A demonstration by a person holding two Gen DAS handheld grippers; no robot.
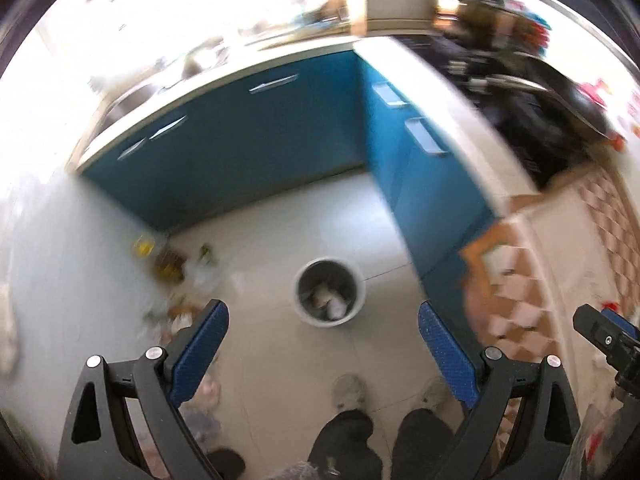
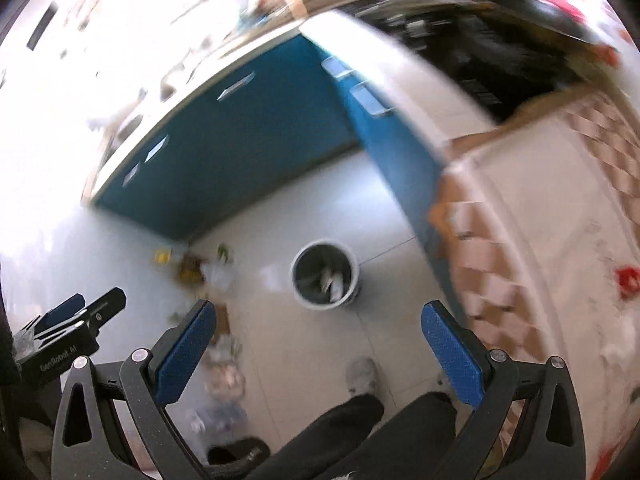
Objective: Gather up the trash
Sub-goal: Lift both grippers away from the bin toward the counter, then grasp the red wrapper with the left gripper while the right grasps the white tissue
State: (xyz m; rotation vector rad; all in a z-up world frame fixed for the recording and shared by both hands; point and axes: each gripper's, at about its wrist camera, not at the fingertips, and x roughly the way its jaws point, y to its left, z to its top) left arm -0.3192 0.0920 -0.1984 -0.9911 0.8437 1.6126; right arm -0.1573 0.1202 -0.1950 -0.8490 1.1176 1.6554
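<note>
Floor (image 1: 280, 216): pale tiles, shiny in spots.
Cupboards (image 1: 240, 140): bright blue doors with silver handles, meeting in a corner.
Counter (image 1: 224, 68): light top above the blue doors.
Wall (image 1: 600, 216): checkered brown and cream tiles.
Light: very bright, white glare up top.

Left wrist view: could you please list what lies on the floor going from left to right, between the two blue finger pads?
Scattered trash by the cabinet corner → round trash bin with litter inside → blue cabinet side → checkered cardboard box.
</note>
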